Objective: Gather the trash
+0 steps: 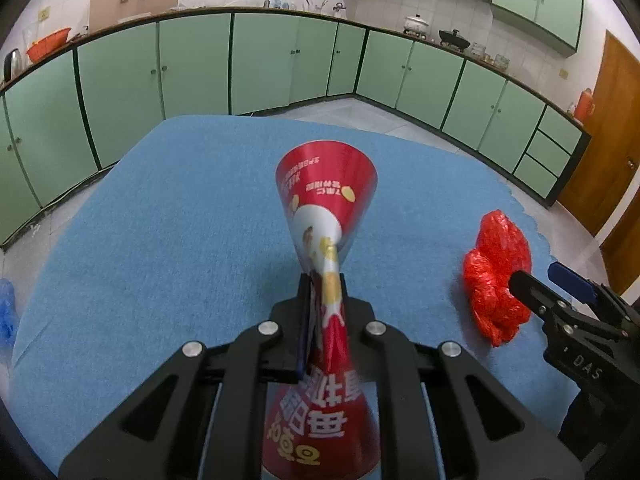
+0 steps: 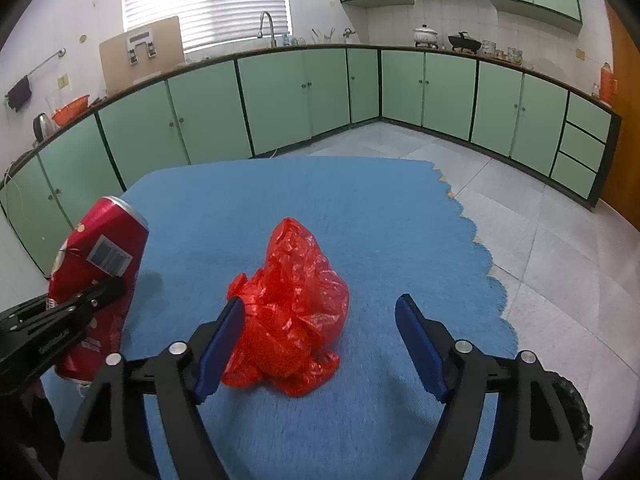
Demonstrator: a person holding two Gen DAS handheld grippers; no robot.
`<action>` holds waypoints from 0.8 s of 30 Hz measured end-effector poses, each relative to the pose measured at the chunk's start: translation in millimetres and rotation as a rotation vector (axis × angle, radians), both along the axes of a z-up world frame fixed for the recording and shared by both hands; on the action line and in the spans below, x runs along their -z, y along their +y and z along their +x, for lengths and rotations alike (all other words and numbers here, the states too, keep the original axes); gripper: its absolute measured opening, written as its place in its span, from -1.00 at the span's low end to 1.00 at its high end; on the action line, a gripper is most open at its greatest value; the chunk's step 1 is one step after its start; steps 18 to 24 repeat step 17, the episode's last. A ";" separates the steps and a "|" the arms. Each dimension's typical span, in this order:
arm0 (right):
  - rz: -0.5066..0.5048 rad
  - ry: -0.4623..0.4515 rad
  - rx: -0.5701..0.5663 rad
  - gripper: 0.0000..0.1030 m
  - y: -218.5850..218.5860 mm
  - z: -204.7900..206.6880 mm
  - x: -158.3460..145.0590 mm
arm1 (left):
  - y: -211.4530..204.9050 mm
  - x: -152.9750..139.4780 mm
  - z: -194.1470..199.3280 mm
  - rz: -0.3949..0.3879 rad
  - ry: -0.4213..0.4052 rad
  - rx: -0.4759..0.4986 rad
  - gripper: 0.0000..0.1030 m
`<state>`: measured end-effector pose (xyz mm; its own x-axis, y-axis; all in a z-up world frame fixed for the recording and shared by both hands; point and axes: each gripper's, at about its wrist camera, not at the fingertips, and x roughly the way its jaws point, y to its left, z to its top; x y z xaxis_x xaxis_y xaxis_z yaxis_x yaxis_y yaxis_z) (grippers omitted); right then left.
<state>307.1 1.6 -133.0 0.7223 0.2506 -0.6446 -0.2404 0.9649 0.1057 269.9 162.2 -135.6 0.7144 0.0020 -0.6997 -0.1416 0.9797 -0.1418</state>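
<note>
My left gripper [image 1: 323, 282] is shut on a red drink can [image 1: 326, 200], squashed flat at its middle between the pads, with its top flaring out ahead. The right wrist view has the can [image 2: 100, 248] and the left gripper [image 2: 86, 300] at the left. A crumpled red plastic bag [image 2: 292, 300] lies on the blue cloth [image 2: 360, 208] between the blue pads of my right gripper [image 2: 320, 302]. Those jaws stand open: the left pad [image 2: 224, 336] is at the bag's edge, the right pad [image 2: 420, 344] is apart from it. In the left wrist view the bag [image 1: 496, 272] and the right gripper [image 1: 548, 280] are on the right.
The blue cloth [image 1: 160, 240] covers the table; its scalloped edge [image 2: 488, 264] runs along the right above a tiled floor [image 2: 540, 240]. A blue plastic scrap [image 1: 6, 312] shows at the far left. Green cabinets [image 1: 260, 60] line the walls behind.
</note>
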 end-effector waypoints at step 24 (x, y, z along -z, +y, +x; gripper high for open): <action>0.053 0.049 -0.113 -0.69 6.1 5.1 0.2 | -0.5 1.5 11.6 -0.011 0.003 0.009 -0.81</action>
